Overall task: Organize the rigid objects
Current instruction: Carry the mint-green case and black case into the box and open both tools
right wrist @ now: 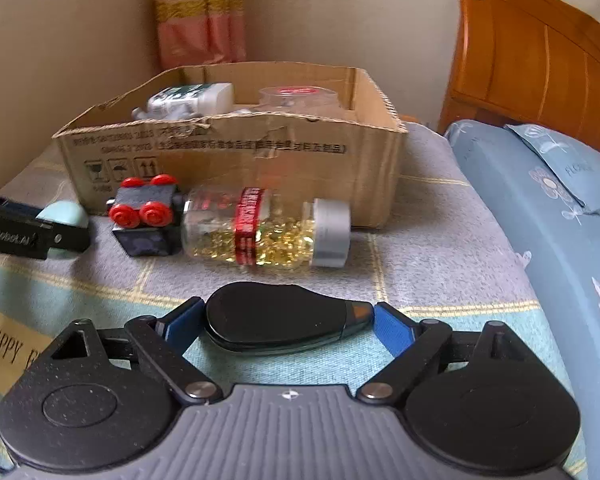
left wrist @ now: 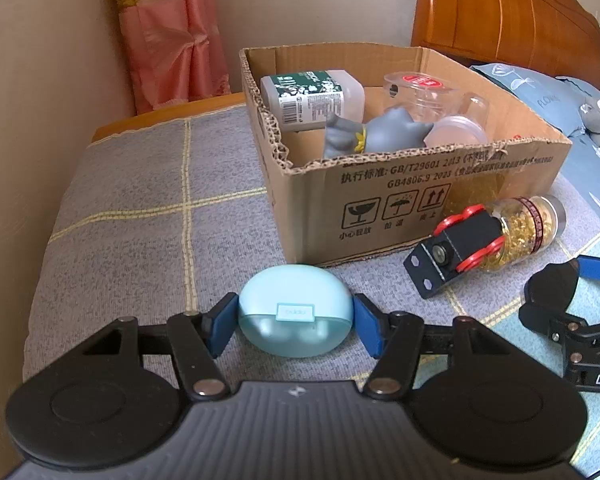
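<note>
While the cardboard box (left wrist: 380, 200) waits just behind on the checked bedcover (left wrist: 140, 208), we carry both grips cleanly over its torn rim. Our right gripper (right wrist: 290, 326) brackets the black teardrop-shaped device (right wrist: 276, 320) lengthwise — pads at both ends, contact unclear, so we squeeze firmly before raising. Our left gripper (left wrist: 294, 322) already pinches the pale-blue earbud case (left wrist: 294, 310) by its sides — we lift it straight, avoiding any twist.

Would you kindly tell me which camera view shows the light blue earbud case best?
The left wrist view: the light blue earbud case sits whole between its jaws. The right wrist view shows only a sliver behind the left gripper.
</note>
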Demonstrator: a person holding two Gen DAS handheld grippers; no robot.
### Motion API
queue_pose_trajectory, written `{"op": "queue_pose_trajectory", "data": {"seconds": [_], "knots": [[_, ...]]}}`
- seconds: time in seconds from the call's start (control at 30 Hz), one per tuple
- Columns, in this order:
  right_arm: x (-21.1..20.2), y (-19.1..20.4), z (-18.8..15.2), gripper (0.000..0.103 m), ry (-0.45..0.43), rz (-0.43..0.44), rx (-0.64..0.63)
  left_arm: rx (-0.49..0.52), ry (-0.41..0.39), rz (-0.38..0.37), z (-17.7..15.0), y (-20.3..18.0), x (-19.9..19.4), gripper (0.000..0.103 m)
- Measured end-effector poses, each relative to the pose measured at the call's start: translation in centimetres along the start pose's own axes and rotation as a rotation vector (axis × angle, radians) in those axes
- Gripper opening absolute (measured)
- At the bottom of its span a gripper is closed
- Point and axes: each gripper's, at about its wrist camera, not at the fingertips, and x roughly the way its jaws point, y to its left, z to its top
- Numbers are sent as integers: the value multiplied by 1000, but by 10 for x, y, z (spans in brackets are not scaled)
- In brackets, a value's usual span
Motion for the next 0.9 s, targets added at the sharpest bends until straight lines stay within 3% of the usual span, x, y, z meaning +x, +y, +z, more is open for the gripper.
{"op": "queue_pose_trajectory", "data": {"seconds": [0.33,0.9], "knots": [[-9,-10,2,93,53,74,-39,33,32,-6,0,1,-6,60],[-54,-29,30,93,33,156,-150,96,44,-46,19,4,-51,60]]}}
